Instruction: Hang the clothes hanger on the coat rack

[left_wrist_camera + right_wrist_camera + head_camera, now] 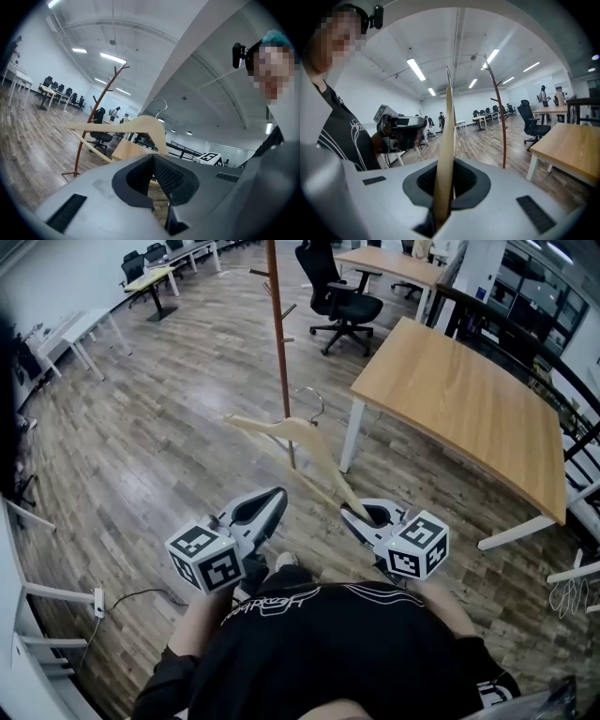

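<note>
Carry step: right gripper [370, 518] was clamped on one arm-end of the wooden hanger [300, 430], which was held in the air near the coat rack [279, 343], its hook not yet on any peg; left gripper [264, 506] looked closed on nothing, though its view was oblique; next move would call for raising the hanger, passing the hook over a peg, then lowering before release

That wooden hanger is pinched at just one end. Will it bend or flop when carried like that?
Probably stiff: the wooden hanger shows no sag though the right gripper clamps only the tip of one arm. It looks light, being thin, pale wood. Held that far off centre, it may twist between the pads if swung or bumped.
</note>
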